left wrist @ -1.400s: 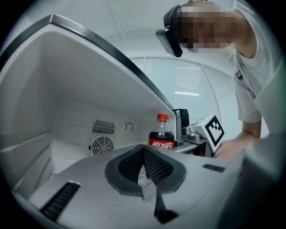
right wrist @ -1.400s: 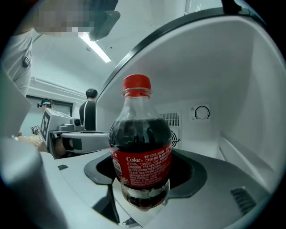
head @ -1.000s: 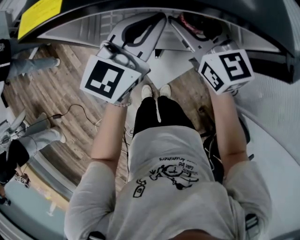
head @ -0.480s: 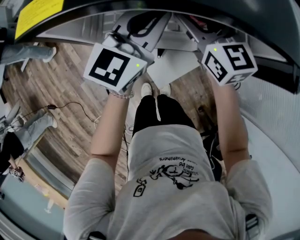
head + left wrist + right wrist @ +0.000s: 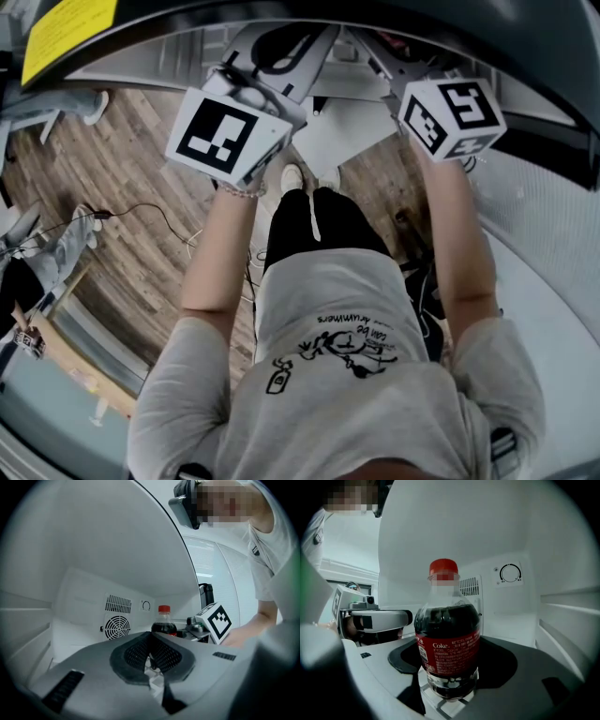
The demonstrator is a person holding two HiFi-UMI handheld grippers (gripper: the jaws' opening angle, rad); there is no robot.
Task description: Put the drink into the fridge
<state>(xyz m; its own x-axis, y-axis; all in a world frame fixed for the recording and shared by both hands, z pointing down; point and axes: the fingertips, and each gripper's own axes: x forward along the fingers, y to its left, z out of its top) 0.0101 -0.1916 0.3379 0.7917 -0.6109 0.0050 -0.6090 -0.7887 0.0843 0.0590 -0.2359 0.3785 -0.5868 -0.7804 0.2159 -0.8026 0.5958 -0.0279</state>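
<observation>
Head view, grippers: the left gripper (image 5: 267, 66) and the right gripper (image 5: 403, 66) reached side by side under the dark top edge of the fridge (image 5: 309, 11), and their tips were hidden beneath it.
Head view, open room: bare wood floor (image 5: 122, 187) lay to the left of the arms.
Left gripper view, tongs: they were clenched tip to tip on nothing.
Left gripper view, ahead: the Coke bottle (image 5: 163, 623) stood upright beyond the tips. The fan grille (image 5: 117, 627) on the back wall was well behind it, with free space to the left.
Right gripper view, tongs: they grasped the Coke bottle at its label, one pad on each side.
Right gripper view, base: the bottle's bottom rested on the wire shelf (image 5: 440, 705).
Right gripper view, edges: the thermostat dial (image 5: 510, 573) sat behind. The ribbed side wall (image 5: 567, 620) was apart on the right.
</observation>
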